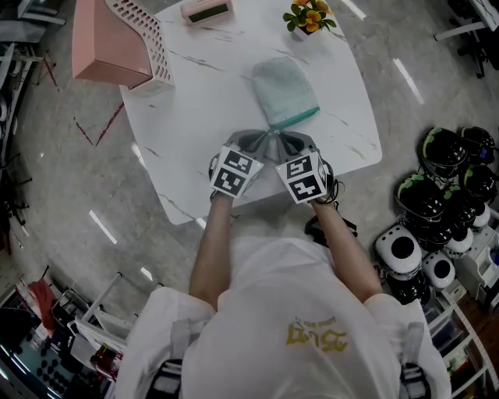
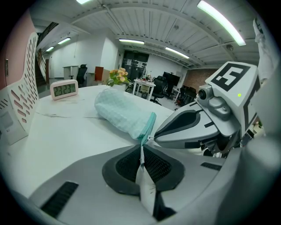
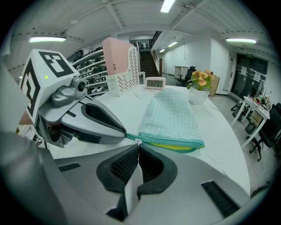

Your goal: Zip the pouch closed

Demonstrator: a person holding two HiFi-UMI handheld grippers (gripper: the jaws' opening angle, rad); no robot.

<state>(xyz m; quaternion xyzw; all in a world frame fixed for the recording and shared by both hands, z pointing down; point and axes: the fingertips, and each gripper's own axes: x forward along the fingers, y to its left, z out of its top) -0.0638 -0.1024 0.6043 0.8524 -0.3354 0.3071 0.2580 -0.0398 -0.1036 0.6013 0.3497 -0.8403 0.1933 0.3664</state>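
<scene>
Pouch (image 1: 285, 90) lies on surface (image 1: 203, 86) just ahead of jaws: L gripper (image 2: 141, 150) clamped on zip end (image 2: 149, 125), R gripper (image 3: 137, 148) on zip pull (image 3: 138, 141).

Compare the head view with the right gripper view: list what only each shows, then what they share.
Head view only: the person's forearms and white shirt. Right gripper view only: the right hand-held gripper shut on the zipper pull, and yellow lining along the open zip. Both: the teal pouch, clock, flowers, pink box and the left hand-held gripper.
</scene>
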